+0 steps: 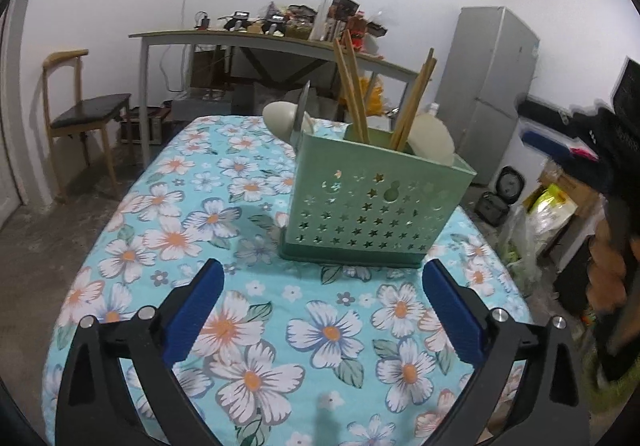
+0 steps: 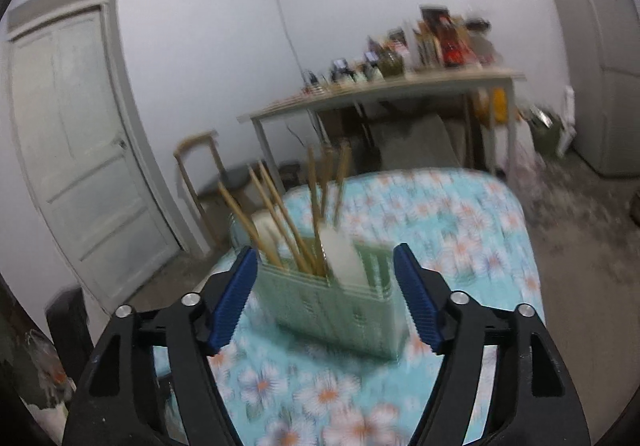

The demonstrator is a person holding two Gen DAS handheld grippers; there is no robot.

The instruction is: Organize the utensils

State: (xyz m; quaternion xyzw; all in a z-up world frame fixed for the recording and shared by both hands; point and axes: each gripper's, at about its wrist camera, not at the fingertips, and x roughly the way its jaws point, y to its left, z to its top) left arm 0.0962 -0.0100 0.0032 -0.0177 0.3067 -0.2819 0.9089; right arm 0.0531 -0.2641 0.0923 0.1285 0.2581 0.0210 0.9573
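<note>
Green utensil holder mid-tablecloth, well inside every edge; left gripper and right gripper fingers released, empty.

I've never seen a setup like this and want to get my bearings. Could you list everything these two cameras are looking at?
utensil holder: one, green with star cut-outs, standing on the tablecloth
chopsticks: several, wooden, upright in the holder
spoons: at least two, pale, in the holder
tablecloth: one, blue with white flowers, covering the near table
chair: one, wood with dark seat, far left
long table: one, grey, cluttered, by the back wall
fridge: one, grey, right
door: one, white, left
left gripper: black with blue pads, open, empty
right gripper: same, open, just short of the holder
hand: one, blurred, right edge
</note>
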